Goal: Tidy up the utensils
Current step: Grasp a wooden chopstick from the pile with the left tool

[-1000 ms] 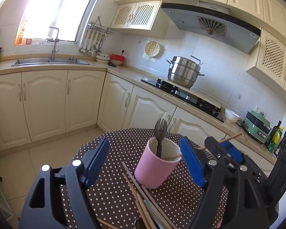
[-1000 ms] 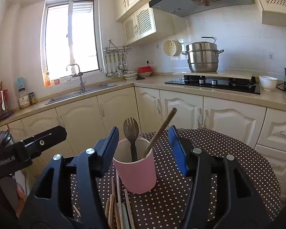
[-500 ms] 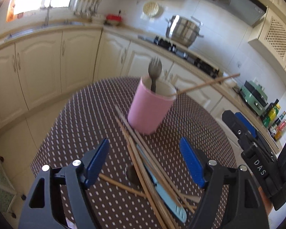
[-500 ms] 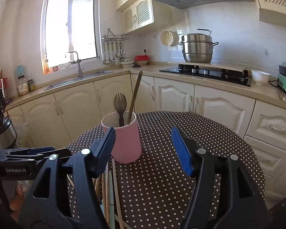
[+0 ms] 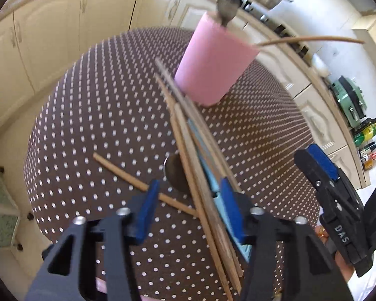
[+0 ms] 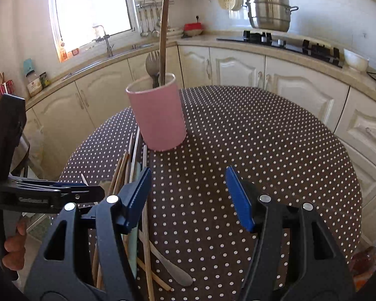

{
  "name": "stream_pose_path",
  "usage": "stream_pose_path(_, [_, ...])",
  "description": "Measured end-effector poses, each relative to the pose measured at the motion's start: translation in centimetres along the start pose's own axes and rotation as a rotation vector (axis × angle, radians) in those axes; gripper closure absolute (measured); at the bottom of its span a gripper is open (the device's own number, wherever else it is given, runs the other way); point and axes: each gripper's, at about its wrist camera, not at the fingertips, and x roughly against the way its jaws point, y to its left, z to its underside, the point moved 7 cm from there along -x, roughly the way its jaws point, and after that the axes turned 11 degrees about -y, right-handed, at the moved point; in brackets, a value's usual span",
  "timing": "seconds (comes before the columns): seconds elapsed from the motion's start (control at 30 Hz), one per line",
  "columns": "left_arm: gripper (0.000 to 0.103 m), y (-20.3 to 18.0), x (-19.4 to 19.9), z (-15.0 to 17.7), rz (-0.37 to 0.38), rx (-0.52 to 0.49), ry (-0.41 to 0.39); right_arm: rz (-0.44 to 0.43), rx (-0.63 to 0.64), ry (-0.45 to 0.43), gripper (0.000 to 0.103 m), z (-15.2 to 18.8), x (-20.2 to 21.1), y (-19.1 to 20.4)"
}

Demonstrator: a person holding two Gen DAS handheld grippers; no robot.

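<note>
A pink cup stands on the round dotted table and holds a grey spork and one wooden chopstick. The cup also shows in the left wrist view. A bundle of wooden chopsticks lies in front of the cup with a light blue utensil and a metal spoon. My left gripper is open, low over the bundle, its fingers on either side of it. My right gripper is open and empty above the table, right of the bundle.
One chopstick lies apart, crosswise on the left. A metal butter knife lies near the table's front edge. Cream kitchen cabinets ring the table. A steel pot sits on the hob.
My left gripper has dropped down onto the chopstick bundle and narrowed its opening. My right gripper has pulled back from the cup after leaving the chopstick in it.
</note>
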Motion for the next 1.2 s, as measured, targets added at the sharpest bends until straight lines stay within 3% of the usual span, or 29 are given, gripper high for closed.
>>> stream_pose_path(0.27, [0.075,-0.7,-1.7,1.2,0.0,-0.008,0.048,-0.022,-0.005,0.057,0.042,1.0,-1.0,0.1])
stream_pose_path(0.53, [0.08,-2.8,-3.6,1.0,-0.008,-0.024,0.057,-0.029,-0.007,0.08,0.042,1.0,-1.9,0.2])
stream_pose_path(0.63, [0.093,-3.4,-4.0,0.9,0.018,-0.011,0.054,-0.031,-0.001,0.086,0.042,1.0,-2.0,0.3])
stream_pose_path(0.97, [0.098,-2.7,-3.6,0.6,0.078,0.045,0.053,-0.051,0.014,0.138,0.042,1.3,-2.7,0.8])
stream_pose_path(1.2, [0.098,-1.3,-2.0,-0.4,0.053,0.053,-0.004,-0.074,0.065,0.197,0.042,1.4,-3.8,2.3])
